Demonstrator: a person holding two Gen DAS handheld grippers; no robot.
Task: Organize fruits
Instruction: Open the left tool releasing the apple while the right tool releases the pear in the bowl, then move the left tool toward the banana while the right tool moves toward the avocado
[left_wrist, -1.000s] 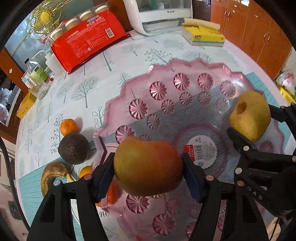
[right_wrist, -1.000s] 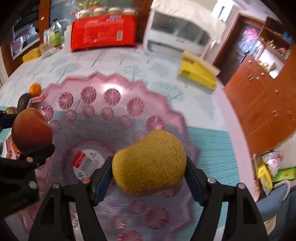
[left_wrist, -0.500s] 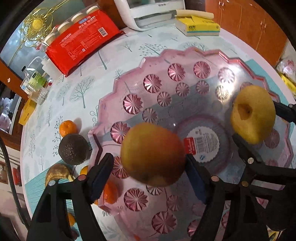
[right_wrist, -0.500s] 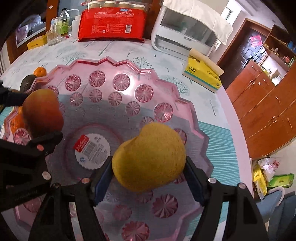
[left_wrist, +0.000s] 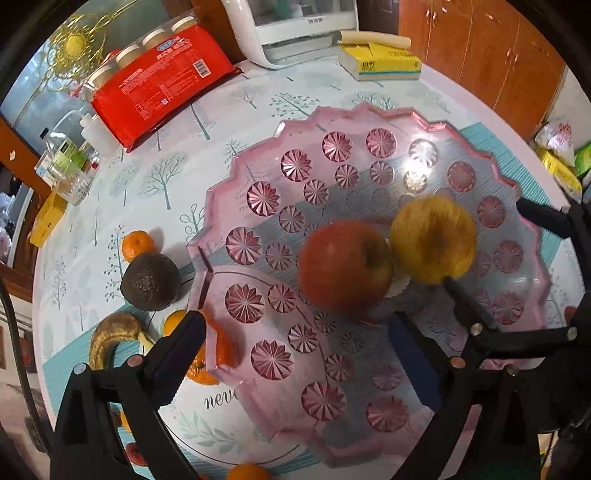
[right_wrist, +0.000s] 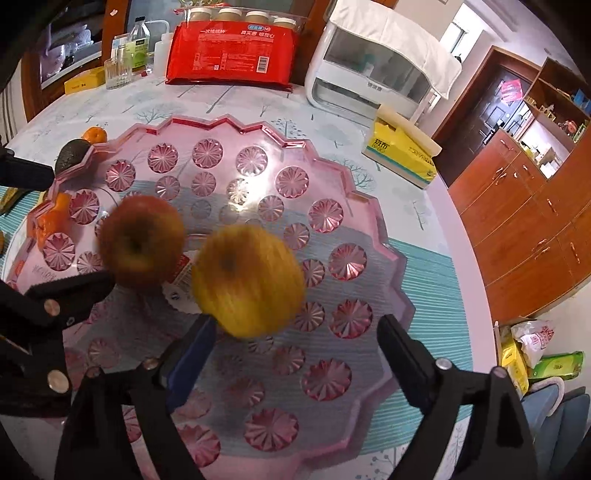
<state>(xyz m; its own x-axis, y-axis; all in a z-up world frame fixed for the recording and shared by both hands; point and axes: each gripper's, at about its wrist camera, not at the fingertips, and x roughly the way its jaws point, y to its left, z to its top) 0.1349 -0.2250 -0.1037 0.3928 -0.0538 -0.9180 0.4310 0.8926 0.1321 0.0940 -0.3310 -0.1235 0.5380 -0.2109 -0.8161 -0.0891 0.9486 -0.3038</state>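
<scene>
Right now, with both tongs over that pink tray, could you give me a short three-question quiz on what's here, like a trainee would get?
1. True or false: the left tongs grip the red apple.
2. Which lies outside the pink tray? A) yellow pear B) avocado C) red apple
3. Fill in: the right tongs stand ____.

Key: 1 false, both fruits are released in the tray, and both tongs have just been opening; 2 B; 3 open.

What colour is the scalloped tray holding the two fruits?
Translucent pink tray, seen best in the right wrist view.

Both wrists above tray (overlapping)
</scene>
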